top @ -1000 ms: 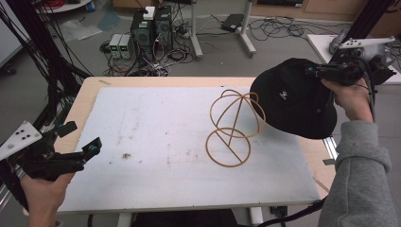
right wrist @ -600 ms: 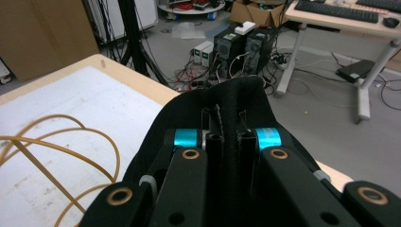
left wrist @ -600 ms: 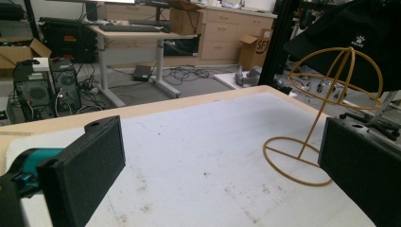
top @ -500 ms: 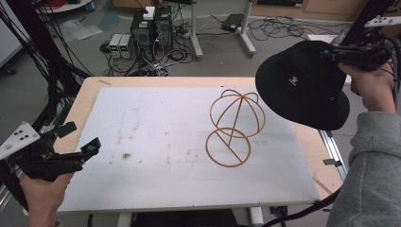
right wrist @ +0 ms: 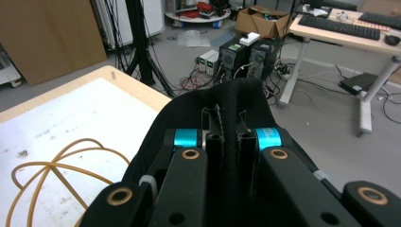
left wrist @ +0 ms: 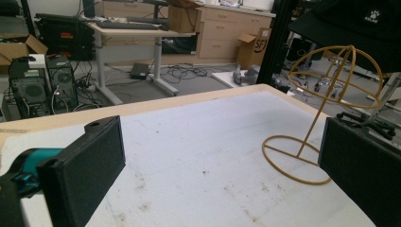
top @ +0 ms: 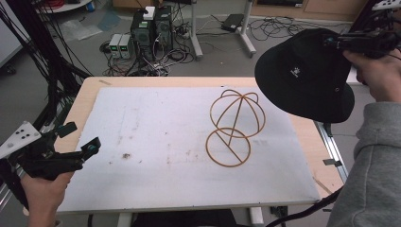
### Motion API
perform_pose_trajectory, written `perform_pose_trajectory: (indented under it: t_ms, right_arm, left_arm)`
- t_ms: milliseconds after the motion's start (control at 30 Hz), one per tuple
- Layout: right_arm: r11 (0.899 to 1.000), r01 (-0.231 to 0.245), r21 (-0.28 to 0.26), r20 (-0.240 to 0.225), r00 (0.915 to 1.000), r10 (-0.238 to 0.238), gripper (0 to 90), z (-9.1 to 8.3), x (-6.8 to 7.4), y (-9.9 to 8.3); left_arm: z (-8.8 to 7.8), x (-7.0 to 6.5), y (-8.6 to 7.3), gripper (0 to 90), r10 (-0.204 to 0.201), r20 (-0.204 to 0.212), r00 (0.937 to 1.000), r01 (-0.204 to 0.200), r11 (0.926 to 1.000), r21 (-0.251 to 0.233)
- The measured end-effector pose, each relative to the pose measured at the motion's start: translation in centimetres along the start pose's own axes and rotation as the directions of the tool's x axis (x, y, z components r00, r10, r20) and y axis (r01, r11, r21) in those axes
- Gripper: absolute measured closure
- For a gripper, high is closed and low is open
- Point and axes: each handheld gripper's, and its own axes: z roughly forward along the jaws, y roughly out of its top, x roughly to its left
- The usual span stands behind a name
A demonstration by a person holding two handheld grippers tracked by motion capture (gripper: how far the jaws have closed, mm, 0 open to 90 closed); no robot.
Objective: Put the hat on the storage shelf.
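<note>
A black bucket hat (top: 302,75) hangs in the air at the upper right, above and to the right of the wire stand. My right gripper (top: 333,42) is shut on the hat's brim (right wrist: 229,137), which is pinched between its jaws. The tan wire hat stand (top: 235,125) sits on the white board, a dome over a ring base (left wrist: 298,158). At the table's lower left my left gripper (top: 80,141) is held open with nothing between its pads (left wrist: 87,165). The hat (left wrist: 359,23) shows over the stand in the left gripper view.
The white board (top: 156,123) covers most of a wooden table (top: 80,99). Computer towers (top: 151,23) and tangled cables lie on the floor behind. Desk legs (top: 246,33) stand farther back. A black frame with cables runs along the left edge.
The right gripper has lifted the hat upward and slightly away from the table's right edge. The left gripper has stayed where it was.
</note>
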Motion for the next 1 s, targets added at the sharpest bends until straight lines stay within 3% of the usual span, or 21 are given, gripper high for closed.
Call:
perform_pose_trajectory:
  t_ms: [300,533,1000]
  right_arm:
    - [0.998,0.003,-0.058,-0.066,0.9978,-0.007,87.1,-1.1,0.6,1.2]
    - [0.997,0.026,-0.07,-0.124,0.9917,-0.035,87.0,-1.5,2.3,2.5]
    - [0.995,0.061,-0.076,-0.249,0.9653,-0.078,85.9,0.0,5.1,3.4]
  left_arm:
    - [-0.1,0.2,0.0,1.7,-0.005,-0.003,1.0,0.005,1.0,-0.006]
    - [0.0,0.0,0.0,1.7,-0.004,0.0,1.0,0.004,1.0,-0.004]
    - [0.0,-0.1,0.0,1.7,0.001,0.005,1.0,-0.001,1.0,-0.003]
